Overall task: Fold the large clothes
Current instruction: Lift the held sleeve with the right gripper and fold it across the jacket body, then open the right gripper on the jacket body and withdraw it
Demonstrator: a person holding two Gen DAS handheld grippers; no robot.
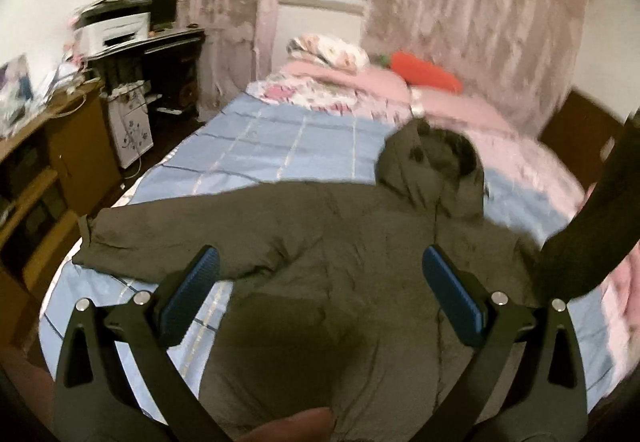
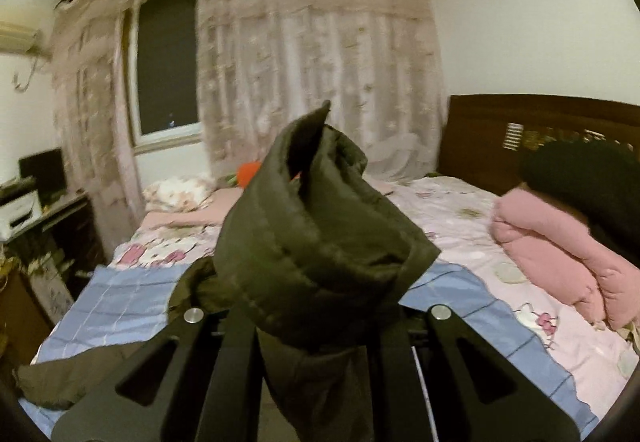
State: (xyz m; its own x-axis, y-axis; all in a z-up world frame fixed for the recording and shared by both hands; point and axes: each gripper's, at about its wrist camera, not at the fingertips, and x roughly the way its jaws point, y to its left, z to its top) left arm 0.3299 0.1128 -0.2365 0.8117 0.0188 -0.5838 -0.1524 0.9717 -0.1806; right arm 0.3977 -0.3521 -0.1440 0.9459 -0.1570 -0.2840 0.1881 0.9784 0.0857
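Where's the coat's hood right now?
In the left wrist view the hood lies above centre on the blue sheet, just below the pink bedding.

Matt quilted cloth coat (image 1: 360,242)

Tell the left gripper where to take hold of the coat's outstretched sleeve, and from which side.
Grip the sleeve at its cuff end, probably from above with the left gripper, whose jaws stand open. The sleeve lies flat and straight on the bed, cuff near the edge, so the cuff gives a free thin edge to pinch.
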